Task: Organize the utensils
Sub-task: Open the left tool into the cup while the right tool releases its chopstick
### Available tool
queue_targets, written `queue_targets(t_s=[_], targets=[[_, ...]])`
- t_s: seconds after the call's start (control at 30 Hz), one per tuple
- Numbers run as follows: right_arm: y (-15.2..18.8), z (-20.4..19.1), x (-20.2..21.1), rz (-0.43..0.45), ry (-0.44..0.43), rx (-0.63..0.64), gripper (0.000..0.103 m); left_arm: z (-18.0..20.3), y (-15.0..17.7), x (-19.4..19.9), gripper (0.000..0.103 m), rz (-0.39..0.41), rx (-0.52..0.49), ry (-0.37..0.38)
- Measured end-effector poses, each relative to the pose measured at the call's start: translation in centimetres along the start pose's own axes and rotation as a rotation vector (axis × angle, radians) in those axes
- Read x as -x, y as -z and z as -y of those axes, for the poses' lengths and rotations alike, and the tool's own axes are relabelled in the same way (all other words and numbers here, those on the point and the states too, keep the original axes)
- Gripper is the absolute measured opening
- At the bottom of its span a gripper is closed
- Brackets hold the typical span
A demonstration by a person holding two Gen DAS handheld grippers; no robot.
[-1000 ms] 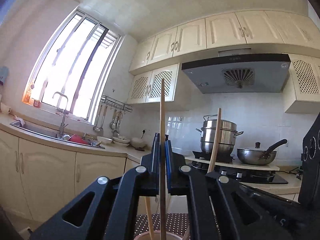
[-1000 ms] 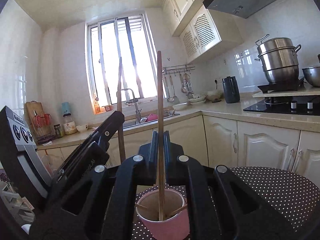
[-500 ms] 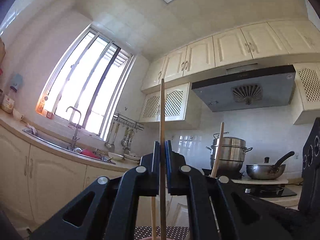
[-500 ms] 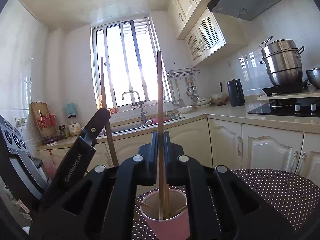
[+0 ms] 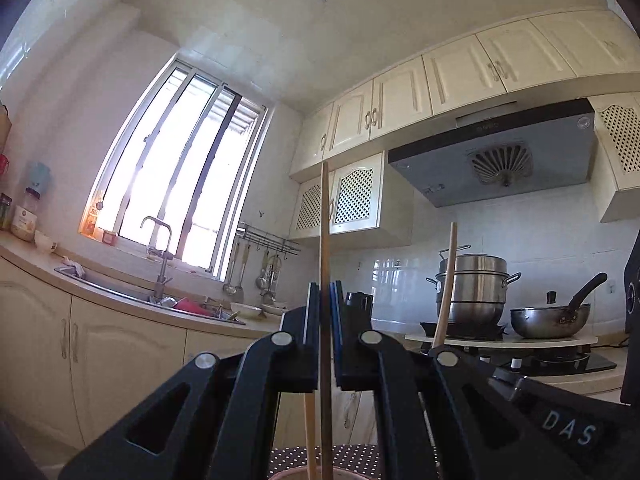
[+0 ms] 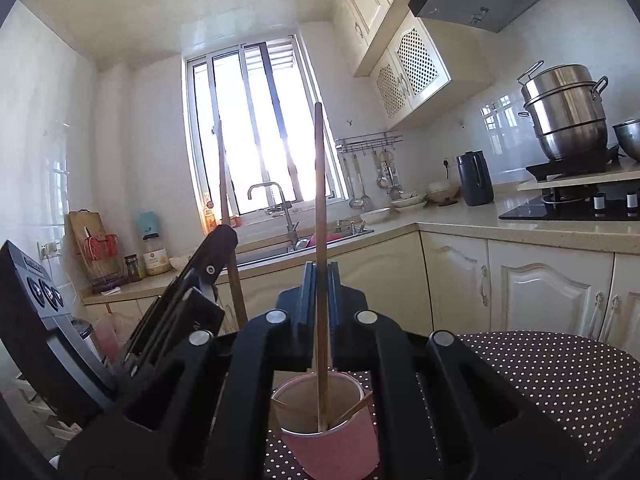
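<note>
Standing upright between the blue pads of the black left gripper, a long brown wooden chopstick is clamped at about its middle, and its lower end is seen to run down toward the rim of a pink paper cup at the bottom edge of the left wrist view. A paler wooden chopstick is seen just beside it below the jaws, leaning in the cup. In the same view a second light wooden chopstick is seen to the right, gripped by the other tool.

In the right wrist view, the black right gripper is likewise clenched on a thin brown wooden chopstick, which is held nearly vertical with its lower tip inside the pink paper cup. Two short wooden sticks are seen crossing inside the cup near its rim. The cup is set on a round brown surface with white polka dots. The left gripper is seen at the left of this view, tilted, with its chopstick rising in front of the bright window.

Behind, cream kitchen cabinets, a steel sink with a bent tap, a stacked stainless steamer pot and a grey range hood are seen.
</note>
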State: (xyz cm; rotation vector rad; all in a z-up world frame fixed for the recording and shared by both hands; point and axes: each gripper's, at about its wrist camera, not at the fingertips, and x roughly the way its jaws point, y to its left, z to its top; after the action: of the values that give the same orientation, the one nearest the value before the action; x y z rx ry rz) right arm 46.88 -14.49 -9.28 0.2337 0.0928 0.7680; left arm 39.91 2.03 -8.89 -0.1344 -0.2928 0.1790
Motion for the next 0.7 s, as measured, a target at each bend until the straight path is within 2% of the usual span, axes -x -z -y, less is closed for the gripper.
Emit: queue_targets(t_s=[0.13,0.3,0.37,0.43,0.7], targets=[[0.2,-0.1,-0.1,-0.004,-0.001,0.009,0.006,-0.4,0.1,-0.2,0.006,-0.004,0.004,-0.013],[0.0,0.4,0.1,0.012,-0.009,-0.022,0.006,-0.4,-0.8,0.4,0.006,0.060,0.031,0.000],[0.0,0.6,0.2,0.018,-0.014,-0.029,0.006,-0.1,-0.7,0.7,0.006,0.087,0.011,-0.017],[0.0,0.7,0.3,0.020,-0.016,-0.030,0.006,0.2,-0.3,0.7,0.006,0.103,-0.010,-0.001],[0.7,0.8,-0.2,-0.004,-0.017,-0.035,0.006,-0.3,0.9,-0.8,0.006,0.011,0.000,-0.001]])
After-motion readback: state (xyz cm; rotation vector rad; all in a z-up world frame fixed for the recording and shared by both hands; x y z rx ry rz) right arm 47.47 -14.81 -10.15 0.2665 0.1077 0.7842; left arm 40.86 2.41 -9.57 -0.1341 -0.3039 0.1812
